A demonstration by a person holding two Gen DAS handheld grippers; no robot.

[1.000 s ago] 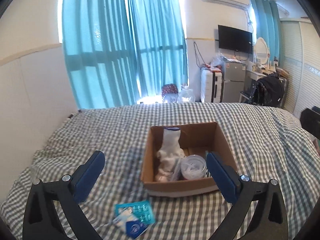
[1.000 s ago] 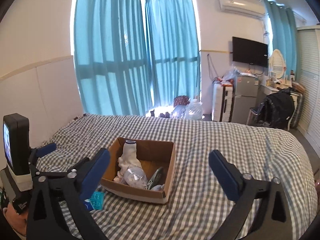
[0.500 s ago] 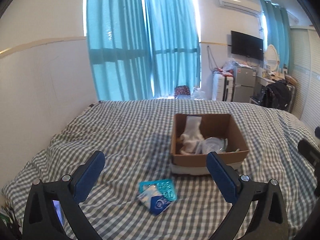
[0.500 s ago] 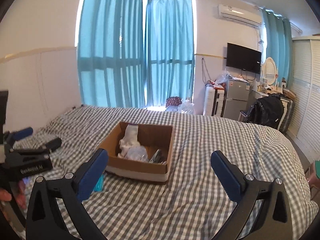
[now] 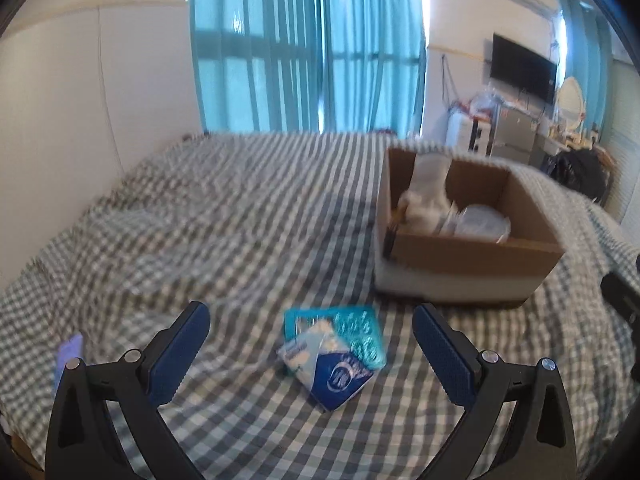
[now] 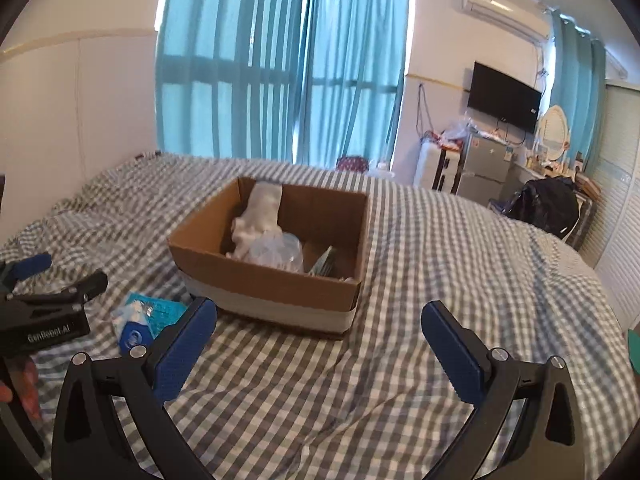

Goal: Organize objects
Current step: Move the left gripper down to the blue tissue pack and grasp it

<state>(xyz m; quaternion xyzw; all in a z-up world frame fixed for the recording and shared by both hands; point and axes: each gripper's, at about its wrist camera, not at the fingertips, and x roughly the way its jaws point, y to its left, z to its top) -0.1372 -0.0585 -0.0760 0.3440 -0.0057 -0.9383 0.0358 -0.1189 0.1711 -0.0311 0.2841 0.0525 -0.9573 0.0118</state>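
Packets, left wrist view: a flat teal blister sheet [image 5: 335, 325] under a blue-and-white soft plastic sachet [image 5: 328, 368] lie on the grey-checked bed cover [image 5: 200, 232], between the spread blue pads of the left claw [image 5: 311, 346], which is released, holding nothing. Brown cardboard box [image 5: 472, 256] at 2 o'clock. Likely light, thin, slippery; pinch an overhanging edge.

Right wrist view: right claw [image 6: 319, 346] released, empty; box at 12 o'clock, packets at 10 o'clock.

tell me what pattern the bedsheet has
The bedsheet is a grey and white check, sharpest in the right wrist view.
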